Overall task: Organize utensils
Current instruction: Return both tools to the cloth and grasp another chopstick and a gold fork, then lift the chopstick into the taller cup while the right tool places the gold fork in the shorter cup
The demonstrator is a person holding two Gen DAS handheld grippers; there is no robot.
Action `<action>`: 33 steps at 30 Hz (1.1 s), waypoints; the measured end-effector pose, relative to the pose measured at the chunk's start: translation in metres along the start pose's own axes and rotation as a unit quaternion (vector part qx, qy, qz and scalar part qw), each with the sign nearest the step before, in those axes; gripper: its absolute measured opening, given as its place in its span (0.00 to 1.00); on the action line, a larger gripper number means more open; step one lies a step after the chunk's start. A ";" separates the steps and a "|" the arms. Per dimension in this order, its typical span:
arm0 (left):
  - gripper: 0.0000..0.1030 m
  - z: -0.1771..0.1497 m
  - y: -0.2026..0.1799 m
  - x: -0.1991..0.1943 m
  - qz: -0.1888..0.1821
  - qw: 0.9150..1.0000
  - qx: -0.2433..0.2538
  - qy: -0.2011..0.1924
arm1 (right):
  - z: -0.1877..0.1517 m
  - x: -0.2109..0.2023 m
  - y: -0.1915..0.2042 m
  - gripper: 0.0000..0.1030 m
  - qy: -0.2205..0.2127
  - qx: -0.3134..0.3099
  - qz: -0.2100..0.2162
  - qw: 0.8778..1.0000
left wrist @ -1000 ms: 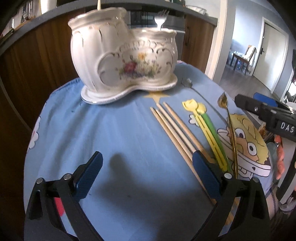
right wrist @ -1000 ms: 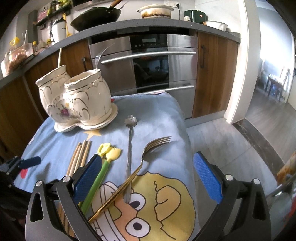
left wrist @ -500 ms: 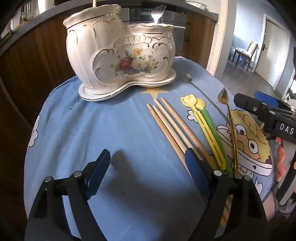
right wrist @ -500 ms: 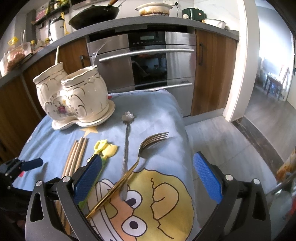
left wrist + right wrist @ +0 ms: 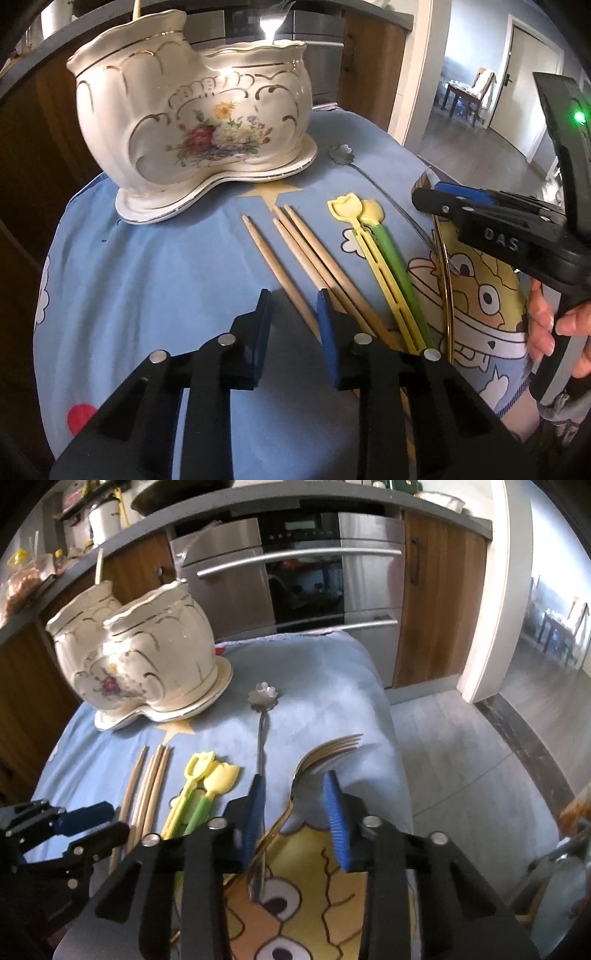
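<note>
A white floral ceramic utensil holder (image 5: 199,122) stands at the back of the blue cloth and also shows in the right wrist view (image 5: 147,661); a fork (image 5: 271,22) stands in it. Several wooden chopsticks (image 5: 295,254) lie in front of it. My left gripper (image 5: 293,314) is partly closed around the leftmost chopstick, not gripping. Beside them lie yellow and green plastic utensils (image 5: 384,258), a flower-handled spoon (image 5: 262,716) and a gold fork (image 5: 317,760). My right gripper (image 5: 295,797) is partly closed, jaws astride the gold fork's neck.
The table is small and the cloth (image 5: 325,686) drops off at its right edge to a tiled floor (image 5: 461,775). An oven (image 5: 295,572) and wooden cabinets stand just behind. The right gripper's body (image 5: 517,236) sits close beside the left one.
Both grippers have narrowed from wide open to a small gap and moved lower. The left one has come over the chopsticks, the right one over the gold fork.
</note>
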State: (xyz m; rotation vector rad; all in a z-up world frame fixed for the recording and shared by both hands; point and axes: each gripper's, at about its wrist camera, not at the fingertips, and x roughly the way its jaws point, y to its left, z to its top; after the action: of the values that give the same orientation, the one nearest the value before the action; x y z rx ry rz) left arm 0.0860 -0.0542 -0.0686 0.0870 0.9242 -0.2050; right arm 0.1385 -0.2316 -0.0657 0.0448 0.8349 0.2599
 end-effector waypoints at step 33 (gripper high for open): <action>0.06 -0.029 0.027 -0.024 -0.021 0.999 0.044 -0.001 | 0.014 -0.074 0.013 0.04 -0.138 -0.023 0.065 0.988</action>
State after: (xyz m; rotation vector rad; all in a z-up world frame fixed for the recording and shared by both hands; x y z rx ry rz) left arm 0.0551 -0.0196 -0.0673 0.1485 0.9149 -0.2846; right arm 0.0990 -0.2364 -0.0004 0.0893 0.5516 0.3868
